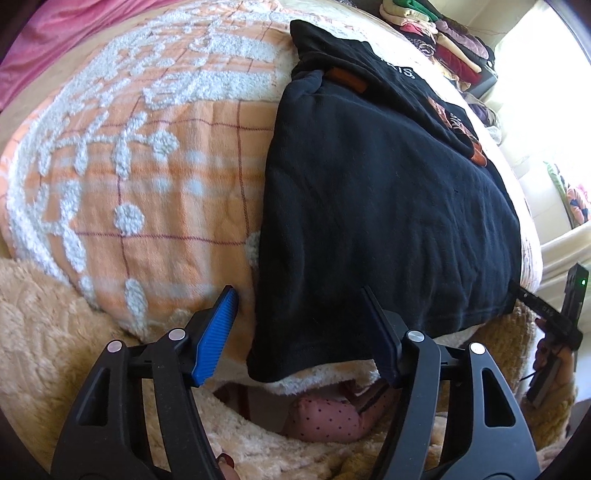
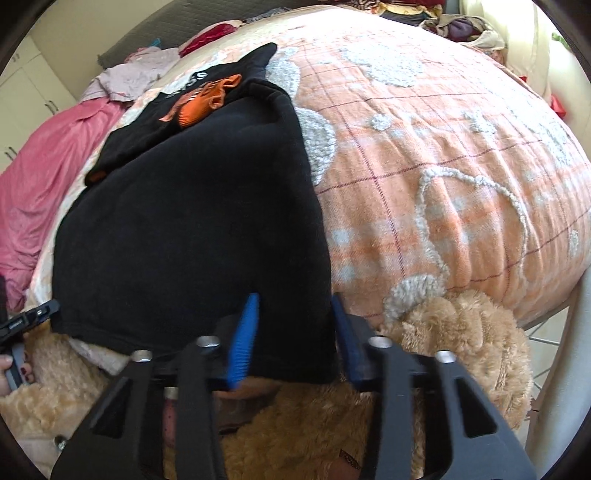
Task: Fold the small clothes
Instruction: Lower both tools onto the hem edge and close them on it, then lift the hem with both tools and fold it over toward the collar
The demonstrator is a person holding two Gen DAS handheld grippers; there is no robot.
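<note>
Through the left wrist camera, the black sweatshirt [image 1: 388, 192] lies flat on the orange-and-white bedspread [image 1: 147, 166], its hem hanging over the near edge of the bed. The left gripper [image 1: 299, 321] stands with its jaws apart astride the hem's near left corner; the blue pad [image 1: 218, 332] sits clear of the cloth on the bedspread side, the other finger overlaps the hem. I take this as lining up for a pinch, so that the bottom edge can be lifted and carried towards the collar. White lettering near the top of the garment reads only as "IS." before the fold hides the rest. At the right edge the right gripper [image 1: 554, 317] meets the hem's other corner. A stack of folded clothes [image 1: 436, 33] waits at the far side.

Through the right wrist camera, the right gripper [image 2: 295, 332] has the hem's right corner between its blue pads [image 2: 245, 332], jaws drawn in narrow, and the cloth bunches there; it looks clamped on the sweatshirt [image 2: 192, 221]. The orange collar trim [image 2: 207, 99] shows at the far end, beside white print too blurred to read. The left gripper [image 2: 29, 317] is at the left edge.
</note>
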